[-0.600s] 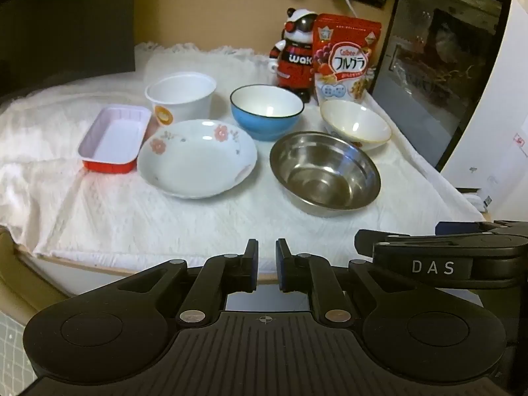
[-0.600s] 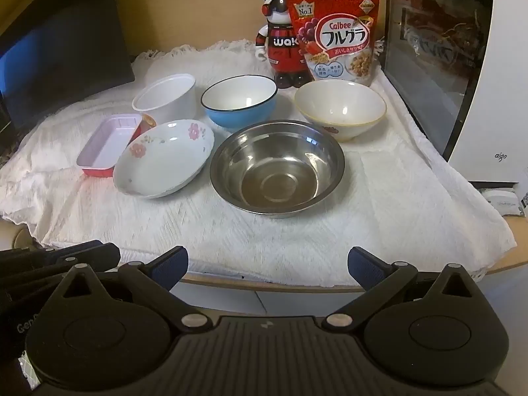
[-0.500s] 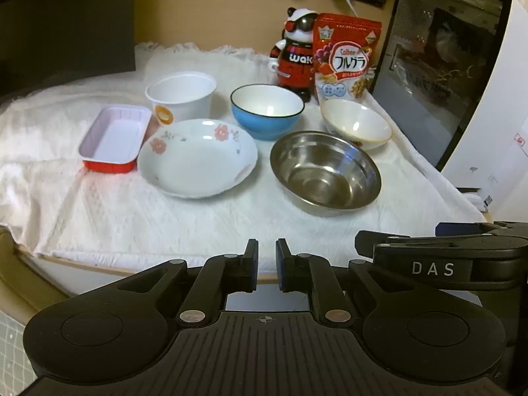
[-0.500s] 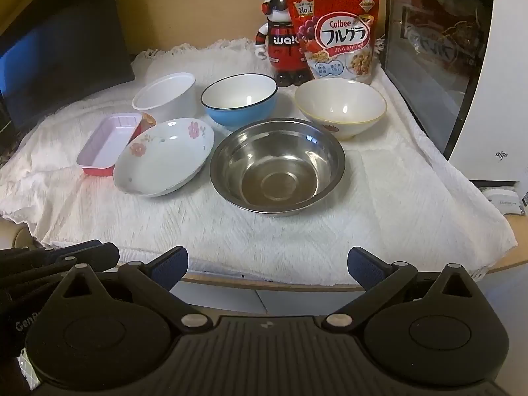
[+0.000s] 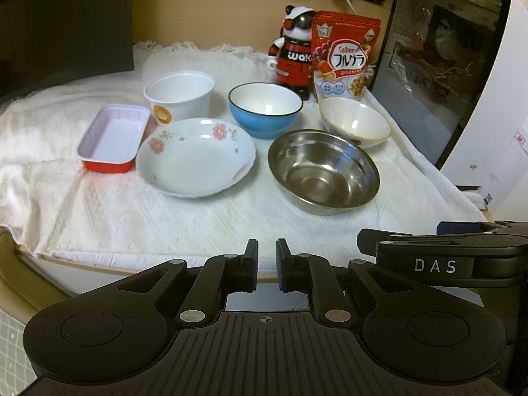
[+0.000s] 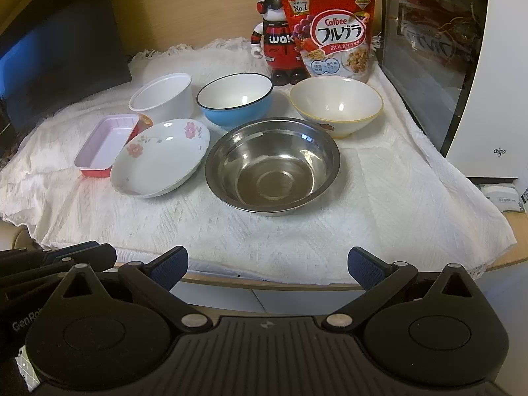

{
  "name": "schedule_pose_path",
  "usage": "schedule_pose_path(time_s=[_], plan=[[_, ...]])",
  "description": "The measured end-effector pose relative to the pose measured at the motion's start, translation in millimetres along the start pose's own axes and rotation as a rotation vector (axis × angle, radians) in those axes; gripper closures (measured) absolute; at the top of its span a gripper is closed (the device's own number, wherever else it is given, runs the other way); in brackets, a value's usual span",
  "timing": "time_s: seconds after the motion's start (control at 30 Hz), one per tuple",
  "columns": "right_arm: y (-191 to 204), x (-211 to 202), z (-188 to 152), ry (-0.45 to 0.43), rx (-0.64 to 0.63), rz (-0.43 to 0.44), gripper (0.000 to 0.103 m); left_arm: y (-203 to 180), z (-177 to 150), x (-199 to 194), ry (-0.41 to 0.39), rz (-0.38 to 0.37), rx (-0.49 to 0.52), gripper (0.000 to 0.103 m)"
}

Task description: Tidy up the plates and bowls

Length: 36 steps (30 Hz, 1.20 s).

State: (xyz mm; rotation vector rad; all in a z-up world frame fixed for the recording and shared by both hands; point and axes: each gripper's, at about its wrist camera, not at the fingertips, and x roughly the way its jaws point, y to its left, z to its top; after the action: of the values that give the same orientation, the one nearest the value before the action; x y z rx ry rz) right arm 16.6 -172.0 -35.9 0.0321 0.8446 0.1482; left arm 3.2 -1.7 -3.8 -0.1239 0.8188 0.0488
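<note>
On the white cloth stand a flowered plate (image 5: pixel 196 158) (image 6: pixel 160 158), a steel bowl (image 5: pixel 323 171) (image 6: pixel 272 165), a blue bowl (image 5: pixel 265 110) (image 6: pixel 236 102), a cream bowl (image 5: pixel 354 122) (image 6: pixel 336 105), a white cup-bowl (image 5: pixel 180 95) (image 6: pixel 161 95) and a red-rimmed tray (image 5: pixel 112 137) (image 6: pixel 105 143). My left gripper (image 5: pixel 264 265) is shut and empty at the table's front edge. My right gripper (image 6: pixel 267 269) is open and empty, in front of the steel bowl, short of the table.
A cereal bag (image 6: pixel 333 29) and a bear figure (image 6: pixel 275 43) stand at the back. A white appliance with a dark glass door (image 6: pixel 462 66) fills the right side. A dark screen (image 6: pixel 56 56) stands at the left. The cloth (image 6: pixel 396 204) hangs over the front edge.
The right gripper has moved slightly toward the table. The left gripper has barely moved. No dish has moved.
</note>
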Motion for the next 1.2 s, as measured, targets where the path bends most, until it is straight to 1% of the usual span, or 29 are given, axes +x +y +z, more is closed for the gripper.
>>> schedule_pose_path(time_s=[0.27, 1.2], plan=[[0.9, -3.5, 3.8, -0.001, -0.006, 0.002, 0.0, -0.4, 1.0, -2.2, -0.011, 0.001, 0.002, 0.089], [1.4, -5.4, 5.1, 0.002, -0.006, -0.005, 0.0, 0.4, 2.0, -3.4, 0.001, 0.006, 0.002, 0.089]])
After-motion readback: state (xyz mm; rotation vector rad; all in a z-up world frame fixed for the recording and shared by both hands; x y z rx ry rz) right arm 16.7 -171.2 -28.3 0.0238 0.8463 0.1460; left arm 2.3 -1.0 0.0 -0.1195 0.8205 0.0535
